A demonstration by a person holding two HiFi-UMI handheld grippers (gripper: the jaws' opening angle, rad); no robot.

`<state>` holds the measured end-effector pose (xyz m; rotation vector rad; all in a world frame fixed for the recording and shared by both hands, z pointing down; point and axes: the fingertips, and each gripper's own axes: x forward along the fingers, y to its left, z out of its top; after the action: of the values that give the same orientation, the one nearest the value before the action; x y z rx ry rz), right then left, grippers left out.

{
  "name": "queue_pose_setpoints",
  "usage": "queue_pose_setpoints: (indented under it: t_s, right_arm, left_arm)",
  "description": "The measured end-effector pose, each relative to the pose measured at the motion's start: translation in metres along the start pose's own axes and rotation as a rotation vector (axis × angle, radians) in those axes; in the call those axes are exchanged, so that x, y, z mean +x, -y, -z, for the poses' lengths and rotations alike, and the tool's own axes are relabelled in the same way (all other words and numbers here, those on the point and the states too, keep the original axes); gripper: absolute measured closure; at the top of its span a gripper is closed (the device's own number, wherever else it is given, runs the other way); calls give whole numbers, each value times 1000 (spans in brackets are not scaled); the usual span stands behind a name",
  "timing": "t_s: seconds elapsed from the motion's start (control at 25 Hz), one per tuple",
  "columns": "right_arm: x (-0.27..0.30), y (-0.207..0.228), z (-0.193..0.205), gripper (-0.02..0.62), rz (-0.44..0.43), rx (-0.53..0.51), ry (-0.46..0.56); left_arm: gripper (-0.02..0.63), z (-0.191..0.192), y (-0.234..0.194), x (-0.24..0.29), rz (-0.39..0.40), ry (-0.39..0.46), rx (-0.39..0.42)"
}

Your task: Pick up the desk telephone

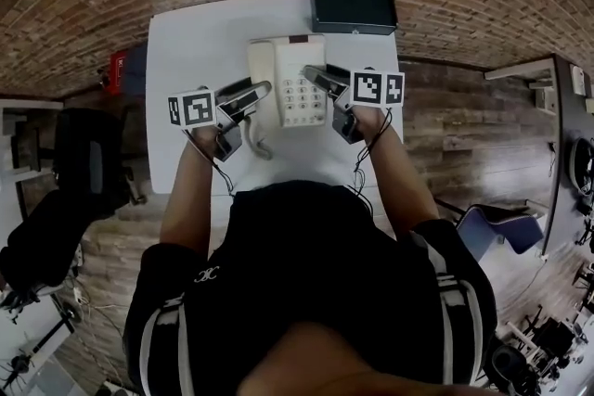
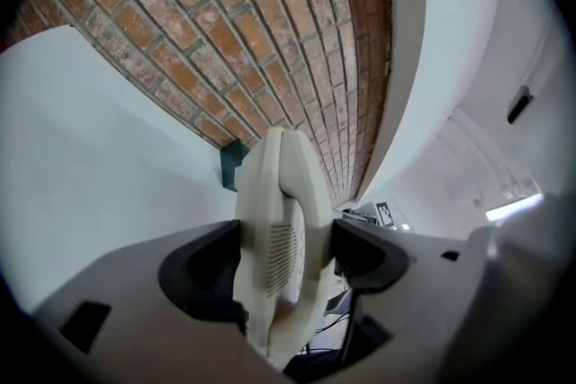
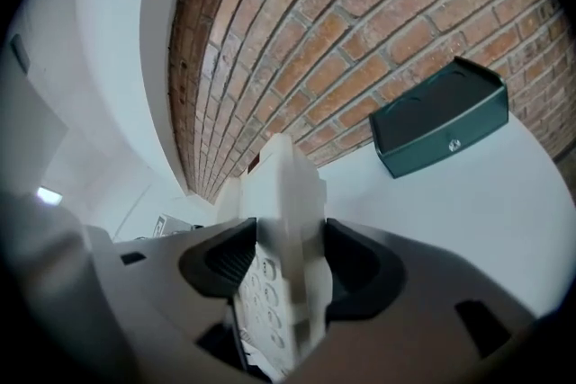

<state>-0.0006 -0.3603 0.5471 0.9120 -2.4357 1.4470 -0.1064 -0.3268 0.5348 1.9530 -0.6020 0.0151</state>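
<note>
Honestly, this looks like a two-sided lift, so the trick is going up evenly. The desk telephone (image 1: 290, 79) sits mid-way across the white table (image 1: 195, 42), with a dark box (image 1: 353, 7) at its 1 o'clock, well apart.

The left gripper (image 1: 255, 95) comes in at the phone's 9 o'clock, and its own view shows both jaws pressed on the cream handset (image 2: 279, 238). The right gripper (image 1: 316, 77) is at 3 o'clock, jaws clamped on the keypad edge of the body (image 3: 283, 265).

I'd guess the handset only rests in its cradle, so raising the left side faster could pull it free. Raise both at once, keep the phone level, and watch the cord (image 1: 254, 142) trailing toward 6 o'clock. I can't tell if the base is off the table yet.
</note>
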Motion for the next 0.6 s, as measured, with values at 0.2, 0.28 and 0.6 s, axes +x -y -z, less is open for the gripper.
queue_pose_setpoints:
  t_s: [0.2,0.28,0.6]
  right_arm:
    - [-15,-30,-22,376,-18,-51,36]
    - [-22,-39,-25,376,-36,-45,44]
    - [-37,-58,-22,376,-66,-36,64]
  left_arm:
    - [285,-18,32,-12,1,73,39]
    - [287,-22,46,-17,-7,91,60]
    - [290,-20,71,-29,-30,112,95]
